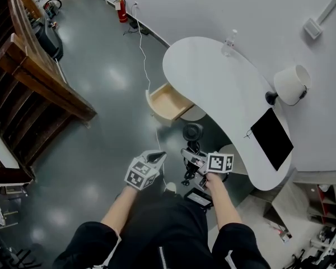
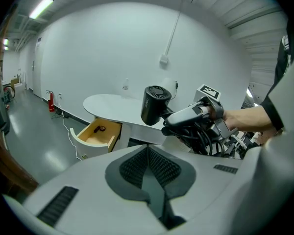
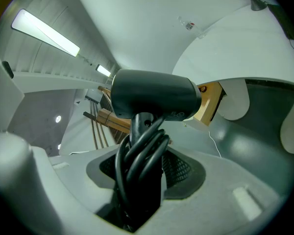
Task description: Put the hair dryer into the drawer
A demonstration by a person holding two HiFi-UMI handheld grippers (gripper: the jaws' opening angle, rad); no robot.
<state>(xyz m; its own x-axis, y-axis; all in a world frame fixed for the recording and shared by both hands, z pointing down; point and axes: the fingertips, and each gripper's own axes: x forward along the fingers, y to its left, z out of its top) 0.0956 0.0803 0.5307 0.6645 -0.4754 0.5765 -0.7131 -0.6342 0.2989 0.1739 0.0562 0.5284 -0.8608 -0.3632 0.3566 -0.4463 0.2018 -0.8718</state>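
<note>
A black hair dryer [image 1: 192,133] with its coiled cord hangs in the air in front of me, with my right gripper [image 1: 193,156] shut on its handle. In the right gripper view the barrel [image 3: 152,94] lies crosswise above the jaws and the cord loops [image 3: 139,151] fill the gap between them. An open wooden drawer [image 1: 168,101] sticks out from the white curved desk [image 1: 213,77], ahead of the dryer. My left gripper [image 1: 155,158] is shut on nothing, to the left of the dryer [image 2: 154,104]. A small dark item [image 2: 100,129] lies inside the drawer [image 2: 95,133].
On the desk stand a white lamp [image 1: 291,84], a flat black rectangle [image 1: 271,138] and a clear bottle [image 1: 229,42]. A white cable [image 1: 147,66] trails across the grey floor. Wooden stairs [image 1: 39,77] rise at the left. A red fire extinguisher [image 1: 121,10] stands by the far wall.
</note>
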